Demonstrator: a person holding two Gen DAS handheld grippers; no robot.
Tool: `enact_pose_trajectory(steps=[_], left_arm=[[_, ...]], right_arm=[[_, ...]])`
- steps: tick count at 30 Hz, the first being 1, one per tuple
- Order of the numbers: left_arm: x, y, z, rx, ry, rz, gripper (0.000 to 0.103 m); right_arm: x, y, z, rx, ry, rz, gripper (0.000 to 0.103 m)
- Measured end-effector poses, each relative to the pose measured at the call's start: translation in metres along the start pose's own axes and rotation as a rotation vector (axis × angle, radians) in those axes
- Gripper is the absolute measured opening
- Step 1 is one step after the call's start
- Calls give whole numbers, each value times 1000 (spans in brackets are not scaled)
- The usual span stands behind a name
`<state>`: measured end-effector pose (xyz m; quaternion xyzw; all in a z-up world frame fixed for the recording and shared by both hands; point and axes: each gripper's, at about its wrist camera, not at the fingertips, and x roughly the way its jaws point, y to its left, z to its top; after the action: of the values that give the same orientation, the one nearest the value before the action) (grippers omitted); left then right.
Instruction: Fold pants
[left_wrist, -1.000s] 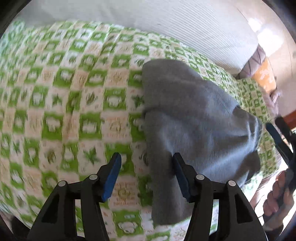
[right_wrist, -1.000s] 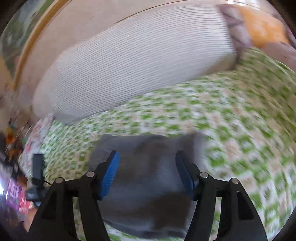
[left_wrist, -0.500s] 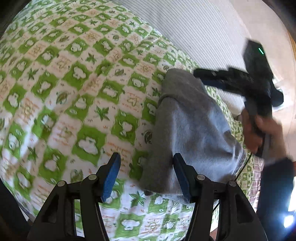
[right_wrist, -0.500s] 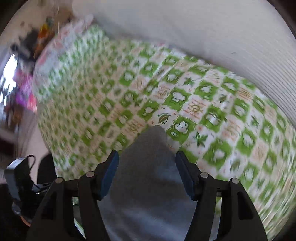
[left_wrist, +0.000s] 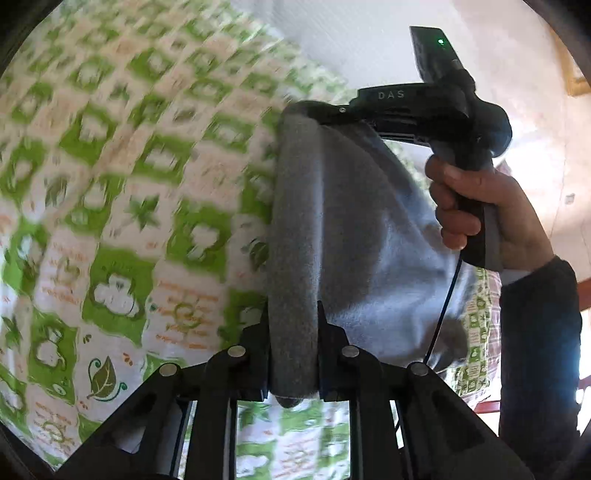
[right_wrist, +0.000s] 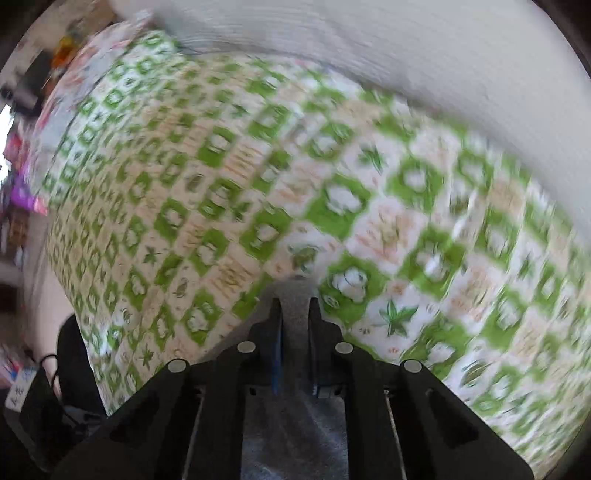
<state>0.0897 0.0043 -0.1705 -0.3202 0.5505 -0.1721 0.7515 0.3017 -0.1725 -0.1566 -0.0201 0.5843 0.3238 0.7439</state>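
Hanging between the two tools, the gray pants (left_wrist: 354, 229) are folded over into a thick bundle and lifted a little off the bed, filling the middle of the left wrist view from the bottom center up toward the upper middle. Their left-hand folded edge forms a rounded, fuzzy roll that runs down into the left tool (left_wrist: 293, 354), whose two black fingers are pressed tight against the roll from either side, so that tool is clamped on the cloth. At the top end of the same roll, the right tool (left_wrist: 317, 110) reaches in from the upper right of the frame, and its tip meets the pants right at their upper corner. A hand (left_wrist: 476, 206) grips its black handle at the right side of the picture, with a dark sleeve below it and a thin black cable (left_wrist: 443, 306) trailing down across the cloth.

From the right wrist view, the right tool (right_wrist: 295, 325) shows at bottom center with its fingers drawn close together, pinching a narrow strip of the gray pants (right_wrist: 295, 295). More gray cloth shows lower down between the tool's arms.

Under and around the pants lies the bed's cover (left_wrist: 110, 184), a green and white checked sheet printed with leaves and small figures, blurred in both views. Beyond it, in the upper right of the right wrist view, sits a big pale ribbed cushion (right_wrist: 424, 48).
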Motion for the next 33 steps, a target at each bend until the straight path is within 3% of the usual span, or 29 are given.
enact_pose_trajectory(steps=[3, 5, 8, 9, 11, 14, 21, 25, 33], left_arm=[[-8, -2, -3, 16, -7, -7, 17], [-14, 1, 0, -16, 4, -9, 27], [-26, 4, 8, -19, -25, 19, 36], [-27, 4, 10, -11, -35, 32, 37], [-32, 4, 16, -3, -50, 36, 41], [-35, 0, 24, 8, -60, 44, 45], [-19, -12, 36, 54, -30, 70, 51], [-8, -18, 40, 88, -28, 104, 58], [25, -28, 43, 172, 77, 117, 60]], right_arm=[[10, -4, -5, 40, -15, 20, 13], [-4, -2, -8, 40, -71, 4, 30], [-42, 5, -24, 62, -152, -63, 38], [-54, 3, -29, 70, -180, -54, 48], [-85, 4, -54, 104, -269, -65, 69], [-121, 1, -101, 166, -375, -71, 81], [-163, -38, -227, 506, -561, -178, 88], [-158, -53, -282, 668, -596, -157, 90], [-114, -68, -308, 779, -510, -89, 90]])
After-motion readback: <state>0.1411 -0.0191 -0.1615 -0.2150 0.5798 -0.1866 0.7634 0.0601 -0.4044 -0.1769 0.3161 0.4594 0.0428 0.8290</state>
